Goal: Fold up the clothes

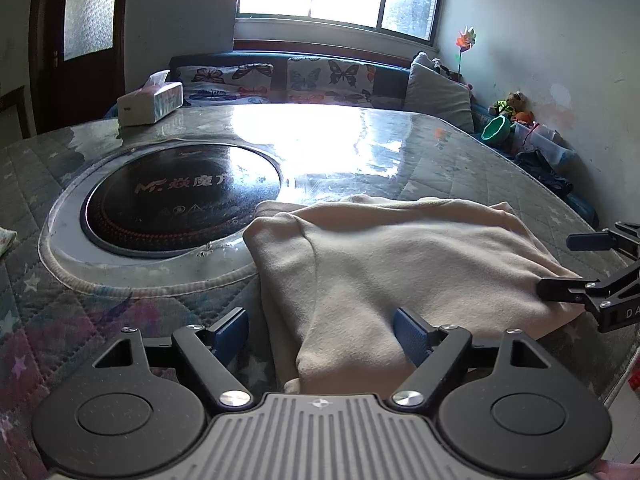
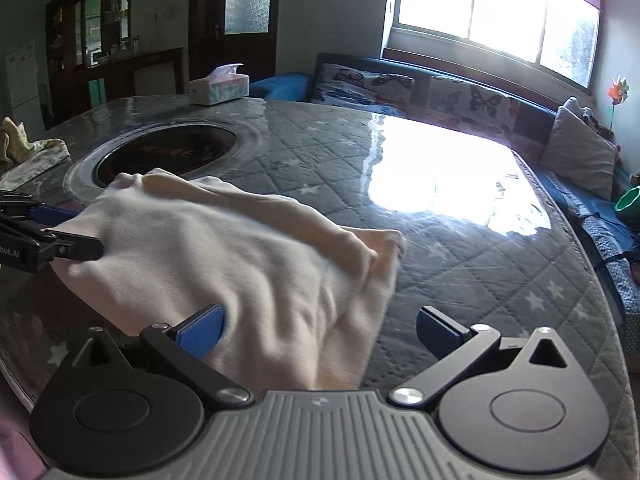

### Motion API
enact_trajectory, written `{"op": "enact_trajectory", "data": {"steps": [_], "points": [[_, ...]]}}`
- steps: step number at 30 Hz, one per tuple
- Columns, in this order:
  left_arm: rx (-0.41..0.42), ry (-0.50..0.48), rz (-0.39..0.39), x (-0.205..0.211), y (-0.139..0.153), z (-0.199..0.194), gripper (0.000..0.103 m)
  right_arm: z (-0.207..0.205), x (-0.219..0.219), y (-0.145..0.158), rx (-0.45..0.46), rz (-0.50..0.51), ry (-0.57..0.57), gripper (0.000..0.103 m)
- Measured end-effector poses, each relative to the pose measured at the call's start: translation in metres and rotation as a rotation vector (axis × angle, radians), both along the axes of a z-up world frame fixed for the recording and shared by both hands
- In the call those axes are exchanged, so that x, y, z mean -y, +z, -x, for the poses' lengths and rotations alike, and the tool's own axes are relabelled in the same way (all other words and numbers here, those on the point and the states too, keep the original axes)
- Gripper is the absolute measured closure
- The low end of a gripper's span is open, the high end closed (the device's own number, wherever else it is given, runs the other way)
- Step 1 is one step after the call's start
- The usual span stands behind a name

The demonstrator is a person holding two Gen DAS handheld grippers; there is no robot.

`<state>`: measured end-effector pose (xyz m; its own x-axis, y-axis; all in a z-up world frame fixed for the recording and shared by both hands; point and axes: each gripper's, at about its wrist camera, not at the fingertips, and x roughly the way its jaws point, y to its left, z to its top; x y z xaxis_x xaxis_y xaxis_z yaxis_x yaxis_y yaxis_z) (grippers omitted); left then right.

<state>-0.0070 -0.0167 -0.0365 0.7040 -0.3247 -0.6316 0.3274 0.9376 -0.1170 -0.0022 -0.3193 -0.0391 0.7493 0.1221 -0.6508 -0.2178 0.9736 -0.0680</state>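
- Left wrist view, item one: cream garment, already folded into a thick bundle, lying on the quilted table cover with its long axis running left to right; its far left corner overlaps the rim of the round induction cooktop set into the table.
- Left gripper: jaws stand wide; the near left end of the bundle lies between the blue pads, the right pad touching cloth and the left pad over bare cover just beside the edge. Nothing is clamped.
- Right gripper: jaws also wide, straddling the near right end of the bundle; the left pad touches cloth, the right pad is clear over the cover. No grip.
- Relation that matters: the garment lies ahead of and under both pairs of fingers, one gripper at each end, about equally near.
- Judgement: either a further fold or a lift of the bundle looks possible from here; each would need both jaws to close on the layered edge.
- Other items: tissue box at the far left of the table, well apart; crumpled patterned cloth at the left edge.
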Motion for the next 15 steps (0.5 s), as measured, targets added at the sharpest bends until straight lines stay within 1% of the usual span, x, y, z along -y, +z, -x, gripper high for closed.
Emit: {"op": "enact_trajectory", "data": {"steps": [3,6,12,15], "points": [[-0.003,0.002,0.003,-0.001,0.0,0.0,0.019,0.002,0.005,0.004,0.004,0.006,-0.007,0.0],[-0.003,0.001,0.012,-0.002,0.006,-0.001,0.019,-0.003,0.006,0.011,0.028,0.021,-0.017,0.0],[0.034,-0.004,0.022,0.0,0.024,-0.009,0.017,-0.031,0.0,0.014,0.048,0.006,-0.025,0.0],[0.025,0.01,0.021,0.001,0.026,-0.018,0.017,-0.044,-0.003,0.01,0.042,0.012,-0.027,0.0]]}}
